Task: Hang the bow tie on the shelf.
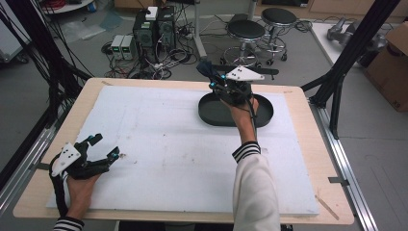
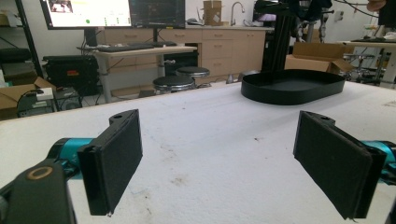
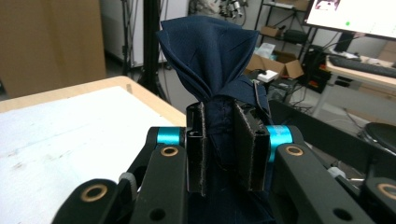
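A dark blue cloth (image 3: 212,60) is bunched between the jaws of my right gripper (image 3: 225,147), which is shut on it; the fabric fans out above the pads. In the high view the right gripper (image 1: 215,77) is held up over the far rim of the black oval tray (image 1: 264,115), with the dark blue cloth (image 1: 206,68) poking out toward the far left. My left gripper (image 1: 106,147) rests at the table's near left, open, with nothing between its pads (image 2: 116,158). The black oval tray (image 2: 292,86) lies farther off in the left gripper view.
A white foam sheet (image 1: 159,144) covers most of the wooden table (image 1: 308,154). Black frame posts (image 1: 346,62) stand at the right and left. Stools (image 1: 246,31), computers and cables sit on the floor beyond the far edge.
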Action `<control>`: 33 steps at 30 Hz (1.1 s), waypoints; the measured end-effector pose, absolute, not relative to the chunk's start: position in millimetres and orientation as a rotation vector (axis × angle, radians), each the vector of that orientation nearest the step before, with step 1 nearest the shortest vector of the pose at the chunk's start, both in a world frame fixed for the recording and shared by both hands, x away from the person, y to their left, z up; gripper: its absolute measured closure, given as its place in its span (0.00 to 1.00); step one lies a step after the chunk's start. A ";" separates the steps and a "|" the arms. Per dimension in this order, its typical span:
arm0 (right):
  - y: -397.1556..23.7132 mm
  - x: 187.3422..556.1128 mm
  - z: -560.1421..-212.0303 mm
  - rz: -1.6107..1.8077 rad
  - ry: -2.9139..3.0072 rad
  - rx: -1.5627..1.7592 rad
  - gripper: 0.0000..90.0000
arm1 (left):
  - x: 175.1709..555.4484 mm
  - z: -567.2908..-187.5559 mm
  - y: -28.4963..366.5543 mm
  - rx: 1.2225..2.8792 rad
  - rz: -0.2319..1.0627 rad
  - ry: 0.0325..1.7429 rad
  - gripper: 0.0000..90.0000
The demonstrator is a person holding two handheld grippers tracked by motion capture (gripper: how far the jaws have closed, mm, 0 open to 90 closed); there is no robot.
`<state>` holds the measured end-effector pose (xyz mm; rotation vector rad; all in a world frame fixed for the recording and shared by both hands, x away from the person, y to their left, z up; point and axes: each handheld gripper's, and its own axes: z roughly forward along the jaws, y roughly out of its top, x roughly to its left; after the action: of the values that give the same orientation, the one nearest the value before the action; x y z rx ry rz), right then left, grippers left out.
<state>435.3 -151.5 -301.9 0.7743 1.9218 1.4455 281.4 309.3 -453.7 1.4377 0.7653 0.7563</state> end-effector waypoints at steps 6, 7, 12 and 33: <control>-145.7 440.3 -301.6 1.406 1.888 0.791 0.84 | 281.4 -453.6 309.4 1.440 0.757 0.763 0.18; -144.0 441.4 -301.0 1.406 1.874 0.798 0.84 | 281.3 -453.7 309.3 1.438 0.757 0.765 0.18; -140.7 448.2 -300.4 1.419 1.856 0.832 0.84 | 281.3 -453.7 309.3 1.439 0.756 0.764 0.18; -123.0 472.8 -310.0 1.424 1.824 0.894 0.84 | 281.5 -453.8 309.6 1.435 0.755 0.765 0.18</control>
<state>472.8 -123.0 -310.0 0.8940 1.8240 1.4241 281.5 309.6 -453.8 1.4353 0.7650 0.7548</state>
